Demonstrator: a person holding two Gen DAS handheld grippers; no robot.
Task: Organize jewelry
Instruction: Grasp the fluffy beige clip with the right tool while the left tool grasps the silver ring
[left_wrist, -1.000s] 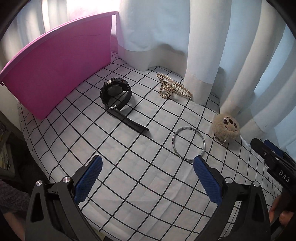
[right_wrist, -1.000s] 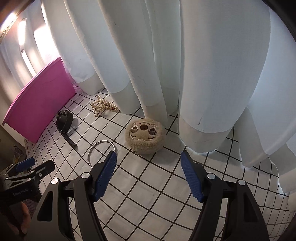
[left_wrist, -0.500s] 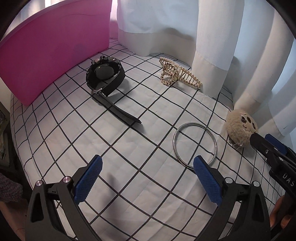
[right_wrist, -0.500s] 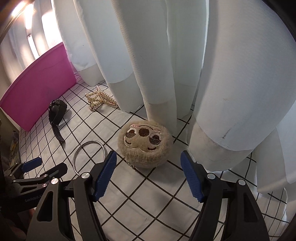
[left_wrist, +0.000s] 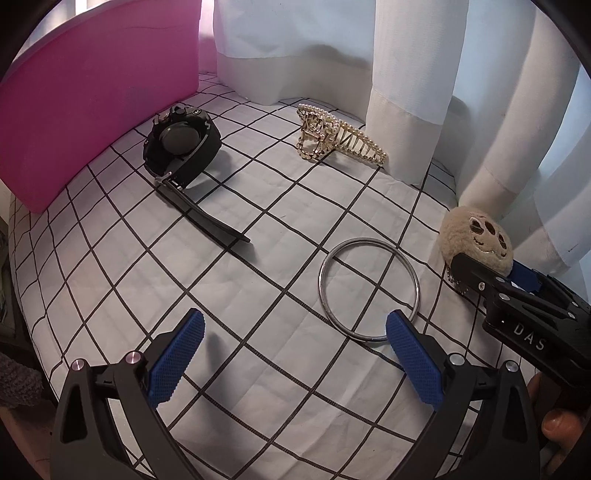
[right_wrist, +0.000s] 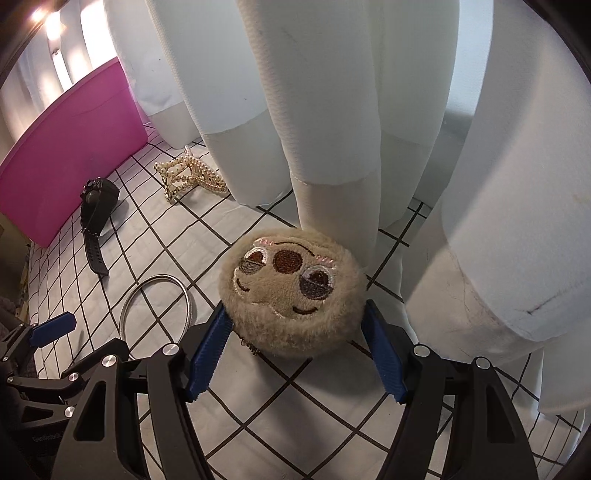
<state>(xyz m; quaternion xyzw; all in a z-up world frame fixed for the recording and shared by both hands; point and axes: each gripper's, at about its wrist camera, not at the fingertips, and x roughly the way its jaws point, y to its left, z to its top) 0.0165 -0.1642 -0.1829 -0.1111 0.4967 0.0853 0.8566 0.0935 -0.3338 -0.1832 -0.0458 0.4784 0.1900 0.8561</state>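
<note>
Over by the curtain, right claw (right_wrist: 295, 325) straddles the plush charm (right_wrist: 291, 291), wide open, nothing gripped; squeezing fluff could let it slip.

pink bin (left_wrist: 96, 99) cropped by frame, plush charm (left_wrist: 476, 236) partly behind tool

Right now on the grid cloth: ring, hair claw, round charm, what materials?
Ring: likely polished metal, with a thin silvery band and bright glints.
Hair claw: gold-tone teeth, metal or plated plastic, edged with pearl-like beads.
Round charm: tan plush, fuzzy pile, stitched face, with a small metal chain under it.
</note>
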